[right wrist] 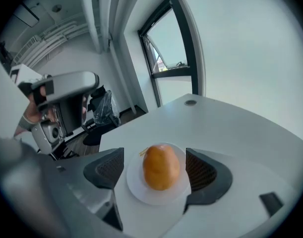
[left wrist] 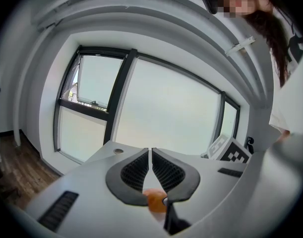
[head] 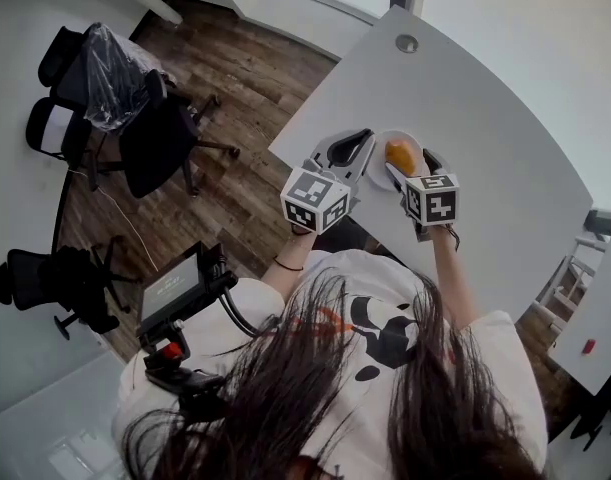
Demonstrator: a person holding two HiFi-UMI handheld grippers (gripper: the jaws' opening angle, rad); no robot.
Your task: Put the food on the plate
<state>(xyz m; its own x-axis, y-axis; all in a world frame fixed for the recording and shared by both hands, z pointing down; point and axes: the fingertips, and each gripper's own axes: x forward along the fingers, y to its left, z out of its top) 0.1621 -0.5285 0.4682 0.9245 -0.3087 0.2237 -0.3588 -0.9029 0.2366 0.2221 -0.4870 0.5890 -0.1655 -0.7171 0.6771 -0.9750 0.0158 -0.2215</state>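
An orange, egg-shaped piece of food (right wrist: 161, 166) lies on a small white plate (right wrist: 141, 195) on the white table. My right gripper (right wrist: 156, 168) is open, its two dark pads on either side of the food and apart from it. In the head view the food (head: 400, 155) and plate (head: 379, 170) sit near the table's near edge, with the right gripper (head: 413, 168) over them. My left gripper (head: 350, 151) hovers just left of the plate. Its jaws (left wrist: 150, 150) are shut with nothing between them. The food (left wrist: 155, 200) peeks out below them.
The white table (head: 485, 98) has a round cable hole (head: 406, 43) at its far end and a curved edge on the left. Black office chairs (head: 155, 133) stand on the wooden floor to the left. Large windows (left wrist: 161, 108) fill the wall ahead.
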